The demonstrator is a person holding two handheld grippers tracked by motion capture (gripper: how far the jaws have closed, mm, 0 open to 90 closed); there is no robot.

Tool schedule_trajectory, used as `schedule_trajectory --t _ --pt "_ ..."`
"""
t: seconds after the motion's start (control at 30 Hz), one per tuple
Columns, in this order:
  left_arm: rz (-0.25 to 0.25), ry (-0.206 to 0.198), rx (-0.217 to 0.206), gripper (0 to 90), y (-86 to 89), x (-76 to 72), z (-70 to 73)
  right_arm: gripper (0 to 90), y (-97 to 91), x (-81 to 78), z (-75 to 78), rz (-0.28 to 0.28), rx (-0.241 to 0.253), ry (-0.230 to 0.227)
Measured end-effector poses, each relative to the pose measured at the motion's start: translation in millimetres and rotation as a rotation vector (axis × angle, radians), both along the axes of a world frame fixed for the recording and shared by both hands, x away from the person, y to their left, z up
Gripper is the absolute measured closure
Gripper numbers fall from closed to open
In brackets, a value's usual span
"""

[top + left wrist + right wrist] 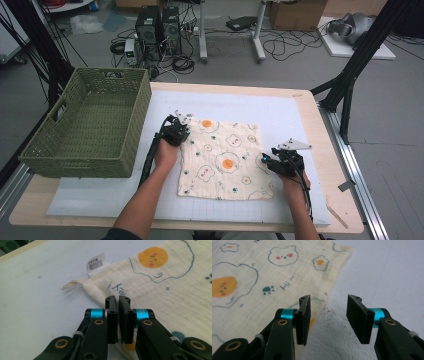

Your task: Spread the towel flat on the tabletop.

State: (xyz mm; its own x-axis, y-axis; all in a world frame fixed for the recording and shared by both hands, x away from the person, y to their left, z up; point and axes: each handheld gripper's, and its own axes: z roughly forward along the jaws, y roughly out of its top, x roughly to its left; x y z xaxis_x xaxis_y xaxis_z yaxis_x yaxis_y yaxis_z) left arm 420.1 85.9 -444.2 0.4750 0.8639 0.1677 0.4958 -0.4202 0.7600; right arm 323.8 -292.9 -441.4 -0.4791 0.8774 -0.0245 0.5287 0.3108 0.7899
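White matting covers our wooden table, with a green woven basket at the far left and cables and computer towers on the floor beyond. We have a cream cloth printed with fried eggs and bears lying flat in the middle of the mat, right of the basket. Our left gripper sits at the cloth's far left corner, near its barcode tag, jaws pressed together on the cloth's edge. Our right gripper rests at the cloth's right edge, jaws parted, one over the hem and one over bare mat, pinching nothing.
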Motion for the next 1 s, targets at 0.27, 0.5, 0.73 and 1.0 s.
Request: schedule_trajectory --t 0.27,0.5,0.73,1.0 --pt "-0.028 0.033 -0.201 49.9 14.5 -9.6 2.7 60.2 7.1 7.3 -0.3 0.023 0.020 0.001" --pt "-0.074 0.028 -0.260 43.1 19.3 -27.4 6.4 49.1 20.4 36.2 7.6 0.026 0.026 0.000" --pt "-0.073 0.003 -0.319 45.2 29.0 -36.8 6.7 49.6 38.5 64.3 1.9 -0.024 0.018 0.039" --pt "-0.099 0.037 -0.306 45.7 37.2 -47.5 3.8 85.0 37.7 73.0 -4.1 -0.065 -0.121 0.030"
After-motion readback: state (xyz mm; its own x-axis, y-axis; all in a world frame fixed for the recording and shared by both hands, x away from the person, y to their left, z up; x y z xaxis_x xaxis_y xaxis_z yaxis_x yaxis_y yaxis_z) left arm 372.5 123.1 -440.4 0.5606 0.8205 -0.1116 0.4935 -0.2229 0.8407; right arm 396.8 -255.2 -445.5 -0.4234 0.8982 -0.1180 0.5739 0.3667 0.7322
